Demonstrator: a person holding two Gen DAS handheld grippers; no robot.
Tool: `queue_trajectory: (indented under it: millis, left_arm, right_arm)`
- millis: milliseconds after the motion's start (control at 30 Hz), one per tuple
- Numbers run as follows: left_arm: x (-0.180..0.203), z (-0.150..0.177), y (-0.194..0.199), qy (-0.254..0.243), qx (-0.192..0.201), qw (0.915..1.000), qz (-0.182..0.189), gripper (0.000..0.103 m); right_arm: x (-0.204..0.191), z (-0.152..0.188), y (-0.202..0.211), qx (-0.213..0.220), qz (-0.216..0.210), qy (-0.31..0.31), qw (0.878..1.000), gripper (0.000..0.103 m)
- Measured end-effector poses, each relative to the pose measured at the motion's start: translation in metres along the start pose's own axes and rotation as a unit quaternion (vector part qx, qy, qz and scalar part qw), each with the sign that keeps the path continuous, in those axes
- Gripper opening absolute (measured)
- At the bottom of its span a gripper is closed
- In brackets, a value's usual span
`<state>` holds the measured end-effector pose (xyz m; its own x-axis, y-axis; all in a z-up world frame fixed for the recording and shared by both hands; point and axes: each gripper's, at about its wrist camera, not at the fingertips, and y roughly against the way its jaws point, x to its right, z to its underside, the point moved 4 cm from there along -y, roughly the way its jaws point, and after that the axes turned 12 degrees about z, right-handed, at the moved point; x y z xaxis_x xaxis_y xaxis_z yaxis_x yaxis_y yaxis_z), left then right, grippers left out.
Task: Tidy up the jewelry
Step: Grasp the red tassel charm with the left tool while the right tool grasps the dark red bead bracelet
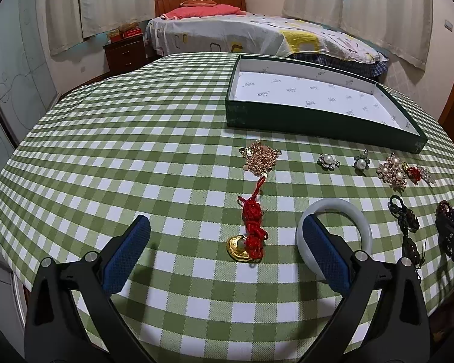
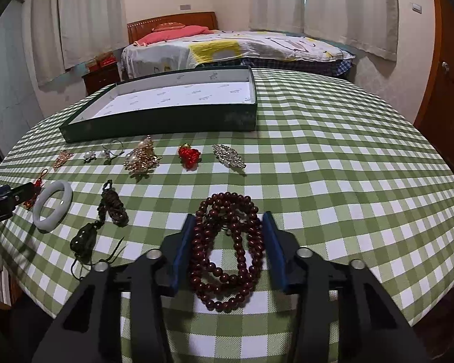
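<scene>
A dark green tray (image 1: pixel 317 124) with a white lining stands empty at the back of the table; it also shows in the right wrist view (image 2: pixel 166 121). My left gripper (image 1: pixel 227 227) is open wide above a red knotted cord with a gold charm (image 1: pixel 251 227). A white jade bangle (image 1: pixel 360 217) lies by its right finger. My right gripper (image 2: pixel 228 224) is open, its fingers on either side of a coiled dark red bead necklace (image 2: pixel 227 251) that lies on the cloth. Pearl and crystal brooches (image 2: pixel 142 158) lie in a row before the tray.
The round table has a green checked cloth (image 1: pixel 136 157). A dark pendant on a cord (image 2: pixel 112 208) lies between bangle and beads. A red ornament (image 2: pixel 190 155) and a crystal brooch (image 2: pixel 229 155) lie farther back. A bed (image 2: pixel 227 48) stands behind the table.
</scene>
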<state>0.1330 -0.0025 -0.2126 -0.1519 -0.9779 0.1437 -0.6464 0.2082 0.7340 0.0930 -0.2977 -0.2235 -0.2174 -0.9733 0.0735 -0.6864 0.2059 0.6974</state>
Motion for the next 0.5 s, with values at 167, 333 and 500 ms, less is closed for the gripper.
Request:
queue_trajectory:
  millis: [167,333,500]
  left_arm:
    - [-0.005,0.003,-0.003,0.009,-0.011,0.9999,0.001,0.083]
    - [-0.011,0.004,-0.008,0.010,-0.018,0.9998,0.007,0.069]
    - [-0.008,0.006,-0.006,-0.004,-0.014,0.9999,0.007,0.064]
  right_arm:
    - [0.002,-0.001,0.000,-0.001,-0.004,-0.005,1.000,0.035]
    - [0.003,-0.001,0.000,-0.001,-0.005,-0.006,1.000,0.035]
    - [0.003,-0.001,0.000,0.000,-0.005,-0.007,1.000,0.035]
